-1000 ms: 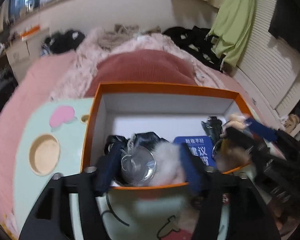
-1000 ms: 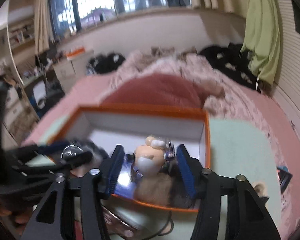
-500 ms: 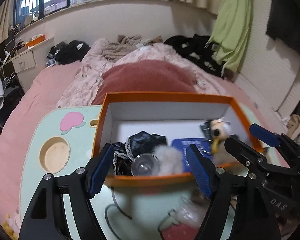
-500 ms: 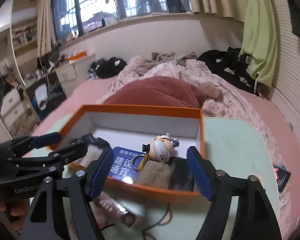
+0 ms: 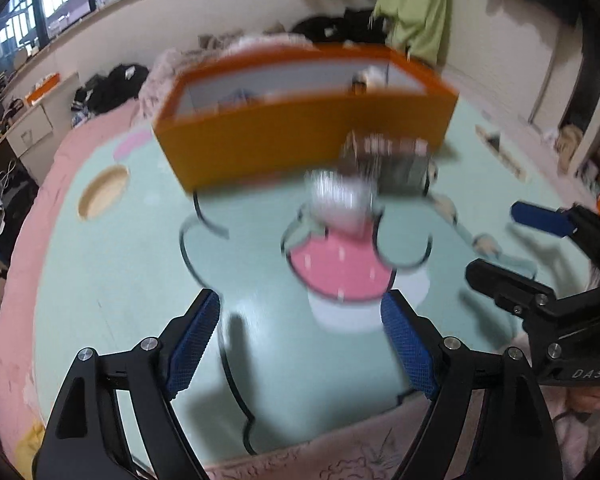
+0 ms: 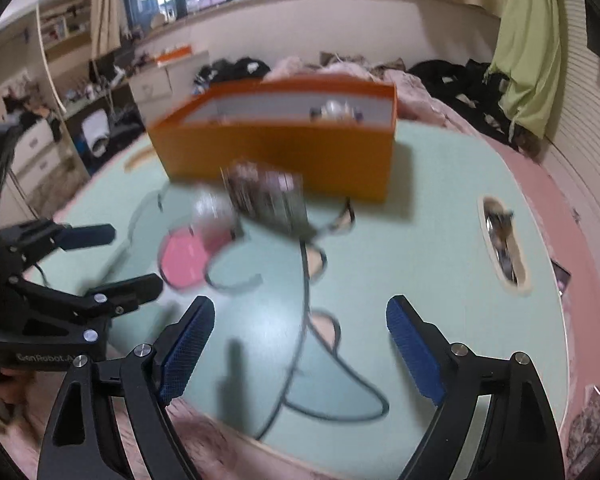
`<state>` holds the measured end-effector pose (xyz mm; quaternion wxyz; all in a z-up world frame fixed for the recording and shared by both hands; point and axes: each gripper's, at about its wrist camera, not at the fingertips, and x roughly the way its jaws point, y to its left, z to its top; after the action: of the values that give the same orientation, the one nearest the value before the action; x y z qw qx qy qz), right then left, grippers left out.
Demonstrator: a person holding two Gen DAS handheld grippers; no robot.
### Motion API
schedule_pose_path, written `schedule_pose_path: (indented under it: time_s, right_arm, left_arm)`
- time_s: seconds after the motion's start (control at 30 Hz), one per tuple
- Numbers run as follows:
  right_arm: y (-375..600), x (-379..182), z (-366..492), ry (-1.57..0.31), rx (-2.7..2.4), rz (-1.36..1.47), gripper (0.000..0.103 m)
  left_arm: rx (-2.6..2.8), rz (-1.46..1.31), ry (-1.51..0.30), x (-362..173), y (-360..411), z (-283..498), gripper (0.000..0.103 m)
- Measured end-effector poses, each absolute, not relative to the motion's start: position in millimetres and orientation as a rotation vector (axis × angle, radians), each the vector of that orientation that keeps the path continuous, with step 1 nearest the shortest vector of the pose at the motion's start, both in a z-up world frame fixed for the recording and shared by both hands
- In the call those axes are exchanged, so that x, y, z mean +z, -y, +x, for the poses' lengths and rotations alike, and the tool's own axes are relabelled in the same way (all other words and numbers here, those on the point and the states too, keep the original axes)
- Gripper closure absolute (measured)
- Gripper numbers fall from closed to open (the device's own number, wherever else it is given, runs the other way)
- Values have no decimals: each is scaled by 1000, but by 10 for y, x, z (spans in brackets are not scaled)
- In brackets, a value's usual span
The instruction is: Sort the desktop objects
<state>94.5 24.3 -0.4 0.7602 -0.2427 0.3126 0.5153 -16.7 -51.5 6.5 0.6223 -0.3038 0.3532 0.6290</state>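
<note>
the mint counter (image 5: pixel 112 300) carried the orange box (image 5: pixel 300 136), with a blurred jar (image 5: pixel 340 204) and dark packet (image 5: pixel 396 164) just before it. the left gripper (image 5: pixel 300 344) and right gripper (image 6: pixel 296 344) hovered empty, jaws opening. a hasty reach might topple the jar.

Motion blur smears the orange box (image 5: pixel 300 136) and its contents; 2 items just before the box, a dark striped one (image 6: pixel 266 196) and a pale one (image 5: pixel 338 202), unidentifiable.
</note>
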Motion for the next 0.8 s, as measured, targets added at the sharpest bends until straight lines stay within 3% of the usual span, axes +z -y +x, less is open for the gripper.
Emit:
schedule_pose_path:
  time_s: [0.13, 0.27, 0.8]
  right_arm:
    - [-247, -93, 931, -677, 1081, -553, 11]
    - [-259, -130, 932, -668, 1069, -563, 0]
    - [-293, -165, 921, -654, 1066, -584, 0]
  left_arm:
    - [1445, -747, -783, -5, 526, -217, 17]
    - [1468, -761, -779, -62, 529, -234, 0]
    - [1481, -772, -768, -85, 548, -274, 0]
